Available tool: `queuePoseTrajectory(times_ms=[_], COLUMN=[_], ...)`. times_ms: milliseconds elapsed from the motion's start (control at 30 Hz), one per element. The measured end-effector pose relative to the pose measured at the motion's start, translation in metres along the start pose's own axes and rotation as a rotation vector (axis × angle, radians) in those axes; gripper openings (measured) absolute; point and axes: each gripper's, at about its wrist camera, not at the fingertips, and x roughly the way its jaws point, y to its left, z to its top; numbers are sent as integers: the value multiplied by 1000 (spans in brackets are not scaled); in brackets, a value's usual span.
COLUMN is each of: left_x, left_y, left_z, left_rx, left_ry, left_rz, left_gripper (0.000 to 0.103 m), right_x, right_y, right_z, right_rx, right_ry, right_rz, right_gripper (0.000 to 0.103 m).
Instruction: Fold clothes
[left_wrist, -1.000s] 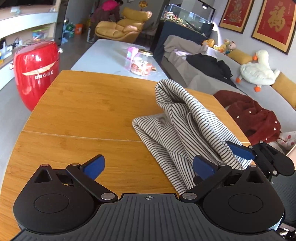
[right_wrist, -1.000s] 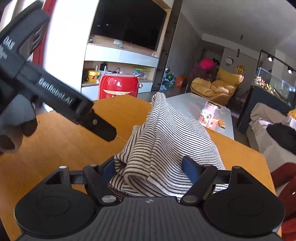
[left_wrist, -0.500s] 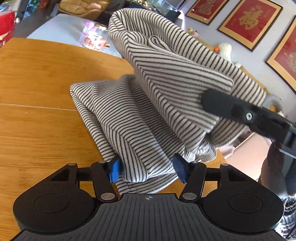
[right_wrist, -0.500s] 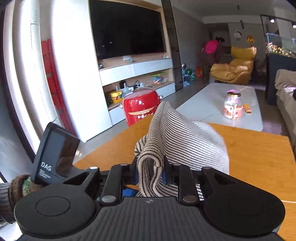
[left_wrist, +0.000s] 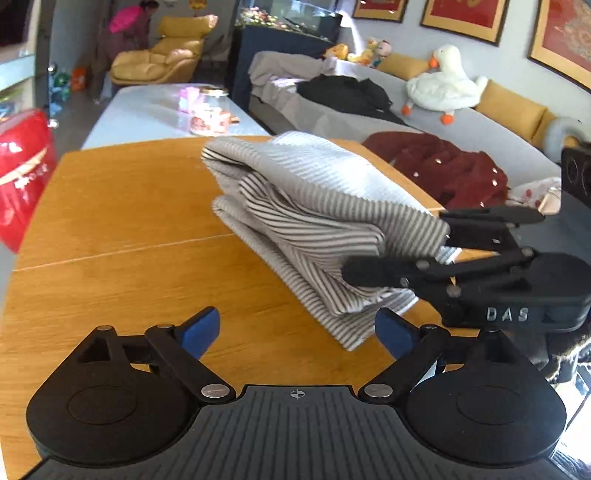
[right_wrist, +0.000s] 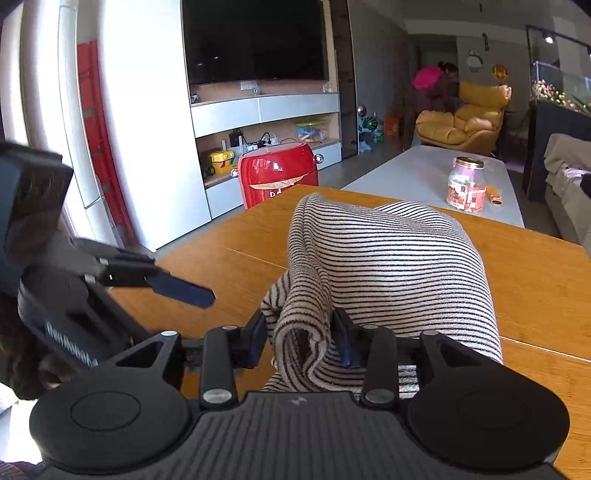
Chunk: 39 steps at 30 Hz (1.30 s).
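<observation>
Your black-and-white striped knit garment (left_wrist: 314, 221) lies folded in a thick bundle on the orange wooden table (left_wrist: 110, 229). Your left gripper (left_wrist: 297, 328) is opening, its blue pads spread wide; only the near corner of the bundle lies between them, untouched. Your right gripper (right_wrist: 301, 338) is also opening, but a fold of the striped cloth is between its pads and they touch it on both sides.

Wooden tabletop (left_wrist: 122, 229), orange-brown, one thin seam running across it. Striped garment (left_wrist: 314, 229) lies on it in a folded heap, ahead-right of the left tool (left_wrist: 297, 330), near corner just beside its right finger. Rest of the tabletop ahead-left of that tool bare wood.
</observation>
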Motion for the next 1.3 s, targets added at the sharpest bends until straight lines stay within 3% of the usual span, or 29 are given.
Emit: queuePoseTrajectory(times_ms=[133, 233, 300, 367, 433, 500, 567, 633, 667, 767, 867, 1000, 1100, 1200, 1300], left_x=[-24, -18, 0, 24, 42, 49, 52, 49, 47, 40, 38, 51, 57, 54, 41], left_y=[15, 11, 4, 1, 3, 7, 12, 12, 10, 1, -1, 0, 10, 19, 14], left_z=[33, 57, 69, 72, 70, 65, 59, 58, 59, 63, 68, 65, 58, 58, 68], left_rx=[-136, -197, -192, -191, -209, -246, -278, -282, -275, -239, -253, -223, -229, -275, -247], left_ry=[-113, -152, -120, -47, 20, 47, 46, 32, 23, -20, -48, -2, 5, -10, -69], left_rz=[-63, -159, -152, -75, -30, -30, -41, -64, -91, -149, -244, -139, -102, -88, -55], left_gripper=[95, 94, 92, 82, 79, 81, 80, 74, 61, 56, 50, 51, 63, 74, 75], right_x=[1, 2, -4, -15, -32, -45, -56, -68, -69, -60, -45, -31, -24, -19, -19], right_y=[30, 42, 37, 29, 16, -8, -32, -57, -70, -105, -117, -114, -108, -101, -98], right_z=[-13, -20, -20, -18, -16, -17, -17, -17, -19, -28, -38, -43, -38, -35, -36], right_rx=[-136, -204, -191, -172, -151, -78, 2, 82, 142, 312, 349, 315, 275, 243, 235], right_ry=[-35, -56, -68, -83, -109, -134, -156, -179, -185, -200, -187, -159, -147, -113, -98], right_rz=[-73, -120, -120, -122, -141, -169, -197, -225, -234, -210, -210, -218, -236, -255, -272], right_gripper=[66, 67, 67, 67, 76, 86, 91, 93, 93, 95, 96, 100, 101, 103, 103])
